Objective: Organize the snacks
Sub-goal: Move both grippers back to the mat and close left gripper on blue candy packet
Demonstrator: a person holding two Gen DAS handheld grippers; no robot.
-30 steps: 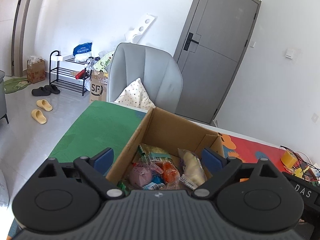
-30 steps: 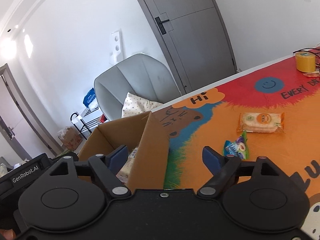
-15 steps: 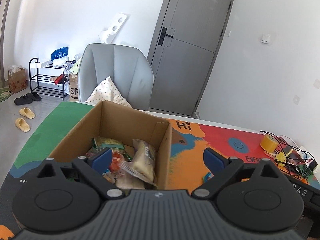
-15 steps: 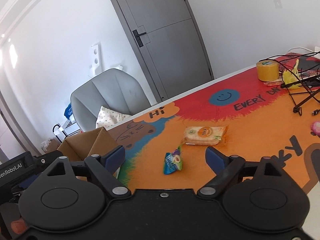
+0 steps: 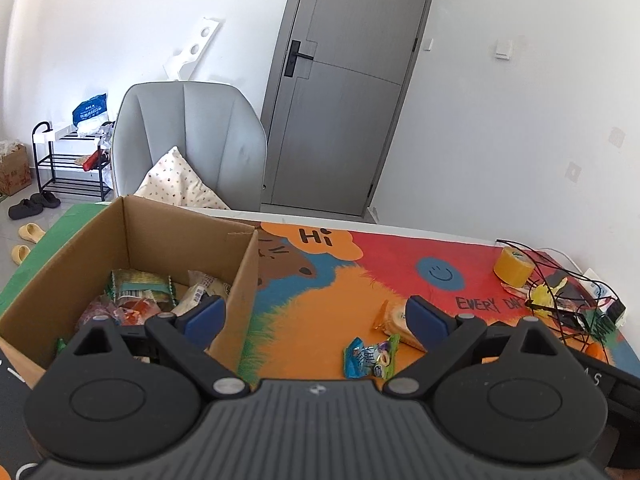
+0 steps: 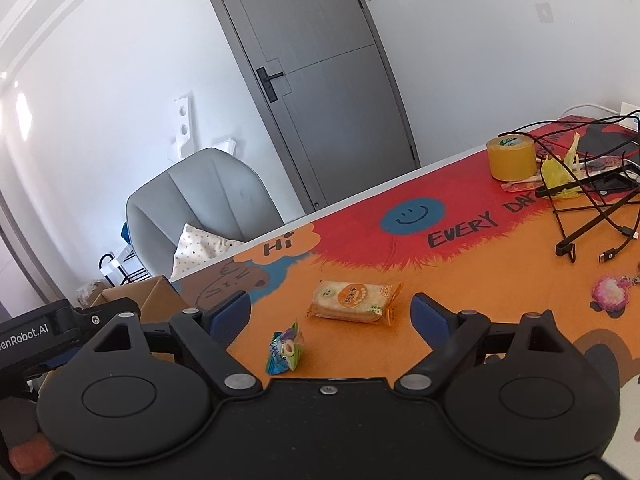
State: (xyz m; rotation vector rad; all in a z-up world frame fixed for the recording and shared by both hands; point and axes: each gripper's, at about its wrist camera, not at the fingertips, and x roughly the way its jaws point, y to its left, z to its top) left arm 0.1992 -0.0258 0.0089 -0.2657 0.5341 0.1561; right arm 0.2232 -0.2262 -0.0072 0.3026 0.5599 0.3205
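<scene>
Right wrist view: my right gripper (image 6: 331,316) jaws have just been opening, nothing between them; the orange cracker pack (image 6: 354,301) and blue candy packet (image 6: 285,349) lie on the table (image 6: 460,280) mid-frame. My left gripper (image 5: 316,316) gapes empty, the cardboard box (image 5: 168,236) of snacks at left.

Snack-filled box (image 5: 132,240) left of two packets (image 6: 354,300) on mat (image 6: 480,280).

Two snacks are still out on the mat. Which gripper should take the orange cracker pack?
Probably the right gripper: open, empty, and the orange cracker pack lies between its fingers, just ahead. The left gripper is open too, but straddles the cardboard box wall.
</scene>
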